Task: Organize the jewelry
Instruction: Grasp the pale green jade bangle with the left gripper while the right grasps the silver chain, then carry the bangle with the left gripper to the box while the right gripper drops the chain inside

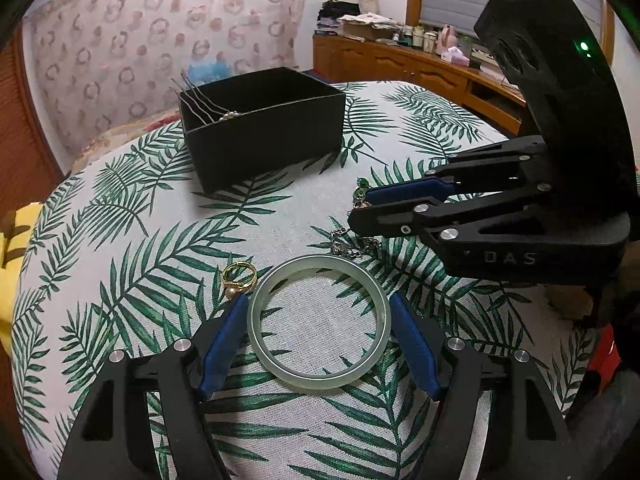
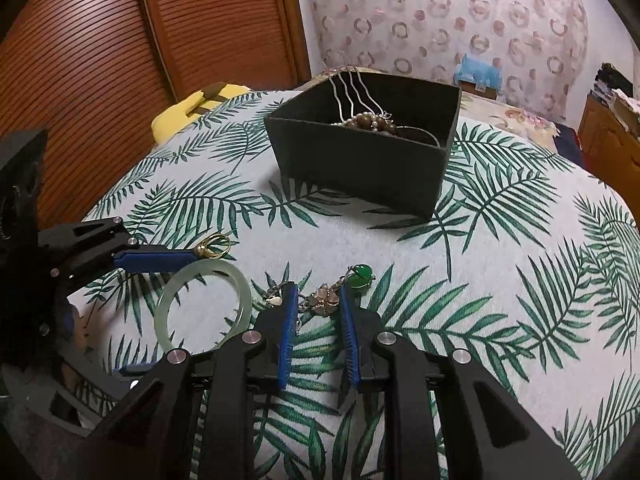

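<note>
A pale green jade bangle lies flat on the leaf-print cloth between the open fingers of my left gripper; it also shows in the right wrist view. A gold pearl ring lies just left of it. My right gripper is open around a chain bracelet with a flower charm and a green stone. The black jewelry box stands behind, holding hair pins and beads.
The round table's leaf-print cloth stretches around the box. A yellow cushion sits beyond the table's far left edge. A wooden louvred door and a wooden dresser stand behind.
</note>
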Demonstrator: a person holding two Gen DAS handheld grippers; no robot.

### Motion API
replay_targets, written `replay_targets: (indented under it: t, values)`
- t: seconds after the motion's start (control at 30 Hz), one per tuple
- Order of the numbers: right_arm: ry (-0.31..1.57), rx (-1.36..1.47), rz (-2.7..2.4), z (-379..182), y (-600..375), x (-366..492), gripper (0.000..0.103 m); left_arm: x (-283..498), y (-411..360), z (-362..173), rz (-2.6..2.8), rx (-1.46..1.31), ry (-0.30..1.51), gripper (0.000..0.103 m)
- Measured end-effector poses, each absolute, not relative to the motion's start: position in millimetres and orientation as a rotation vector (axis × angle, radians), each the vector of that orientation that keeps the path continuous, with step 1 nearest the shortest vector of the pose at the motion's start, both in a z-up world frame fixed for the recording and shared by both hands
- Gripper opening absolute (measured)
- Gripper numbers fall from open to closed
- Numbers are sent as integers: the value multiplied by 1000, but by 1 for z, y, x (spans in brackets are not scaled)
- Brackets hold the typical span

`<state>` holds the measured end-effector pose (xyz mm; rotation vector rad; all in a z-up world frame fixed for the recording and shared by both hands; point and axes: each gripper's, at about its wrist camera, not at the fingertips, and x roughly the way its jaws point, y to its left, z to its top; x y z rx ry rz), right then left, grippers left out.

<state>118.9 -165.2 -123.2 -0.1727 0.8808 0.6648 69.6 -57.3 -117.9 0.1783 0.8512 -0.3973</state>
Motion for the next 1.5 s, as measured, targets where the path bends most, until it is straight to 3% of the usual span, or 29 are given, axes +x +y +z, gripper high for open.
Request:
replay_targets:
  t: [0.17,0.97,1.5]
  values:
    - [871,-186,667,-123,-165,115,17,69,-57,-118,-396,175,851,69]
    - [766,-146,674,-81,-198,89,17,67,-52,-112,-392,151,825,69]
    - [703,-169,634,-58,-185,139,17,94,-36,-64,-344,141,716,69]
